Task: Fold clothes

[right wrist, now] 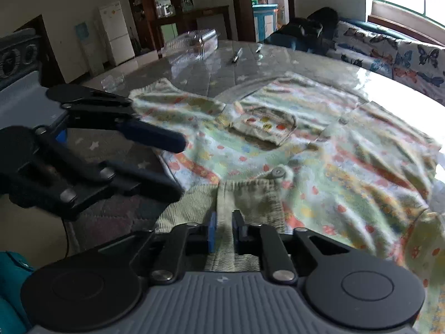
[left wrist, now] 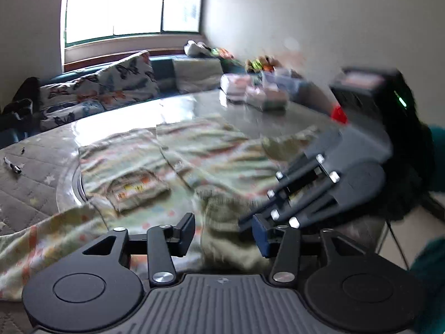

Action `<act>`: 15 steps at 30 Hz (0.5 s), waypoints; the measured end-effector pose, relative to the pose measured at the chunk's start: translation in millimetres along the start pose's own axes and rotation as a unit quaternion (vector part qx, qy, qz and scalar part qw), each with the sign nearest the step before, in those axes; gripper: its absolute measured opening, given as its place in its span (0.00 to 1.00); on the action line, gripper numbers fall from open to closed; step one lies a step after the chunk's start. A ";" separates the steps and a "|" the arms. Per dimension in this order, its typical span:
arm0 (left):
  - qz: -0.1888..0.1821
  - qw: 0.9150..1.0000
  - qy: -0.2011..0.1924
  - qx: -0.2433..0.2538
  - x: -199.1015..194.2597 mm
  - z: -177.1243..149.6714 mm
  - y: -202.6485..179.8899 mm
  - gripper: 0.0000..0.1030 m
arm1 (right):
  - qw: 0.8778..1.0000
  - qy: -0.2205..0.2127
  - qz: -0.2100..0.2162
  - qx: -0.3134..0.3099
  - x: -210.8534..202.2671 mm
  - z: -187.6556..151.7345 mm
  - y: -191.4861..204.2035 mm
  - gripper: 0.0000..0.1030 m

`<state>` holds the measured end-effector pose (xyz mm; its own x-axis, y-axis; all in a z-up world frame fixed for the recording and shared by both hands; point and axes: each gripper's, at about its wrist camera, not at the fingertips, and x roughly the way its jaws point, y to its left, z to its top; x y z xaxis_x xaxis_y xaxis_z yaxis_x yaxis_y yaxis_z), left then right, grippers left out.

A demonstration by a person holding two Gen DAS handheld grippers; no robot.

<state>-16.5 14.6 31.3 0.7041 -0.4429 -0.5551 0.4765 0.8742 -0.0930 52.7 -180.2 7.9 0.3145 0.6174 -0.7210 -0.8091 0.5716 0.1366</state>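
1. Left wrist view: the left gripper (left wrist: 226,235) hangs over the near hem of the garment (left wrist: 178,161), jaws standing wide with nothing pinched between them. Only cloth lies below the gap.
2. Same view: the garment, pale green with a dotted print, is spread flat on the glass-topped table (left wrist: 144,119), a small pocket (left wrist: 139,189) showing on its front.
3. Same view: the right gripper (left wrist: 250,222) comes in from the right, blurred, its tips down at the ribbed hem just beside the left gripper's blue pad.
4. Same view, background: a pen (left wrist: 12,164) lies on the table's left, boxes (left wrist: 250,91) sit at the far edge, and a butterfly cushion (left wrist: 111,83) rests under the window (left wrist: 130,5).
5. Right wrist view: the right gripper (right wrist: 224,232) has its jaws narrow, a strip of the ribbed hem (right wrist: 244,197) running up between the pads; whether they press it I cannot tell.
6. Same view: the left gripper (right wrist: 178,164) shows at left, jaws apart, above the garment's (right wrist: 333,167) edge.
7. Same view: a snap button (right wrist: 278,172) sits just above the hem, and a clear plastic container (right wrist: 192,43) stands far off on the table (right wrist: 194,66).
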 end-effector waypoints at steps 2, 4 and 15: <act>0.000 1.000 -0.010 -0.022 8.0 7.1 1.8 0.48 | 1.000 -0.012 -0.017 0.010 -7.9 0.9 -6.8 0.22; -0.001 0.999 -0.015 -0.041 19.5 11.9 3.5 0.48 | 0.999 -0.023 -0.038 0.023 -13.9 1.5 -15.0 0.23; 0.021 0.996 0.043 -0.070 65.5 -2.2 0.7 0.46 | 0.995 -0.021 -0.070 0.063 -20.6 -19.9 -40.7 0.38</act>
<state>28.8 -13.3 -6.9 0.6715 -0.3922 -0.6287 0.3661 0.9133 -0.1787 69.3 -227.0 3.8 0.4426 0.5473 -0.7103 -0.6882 0.7152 0.1222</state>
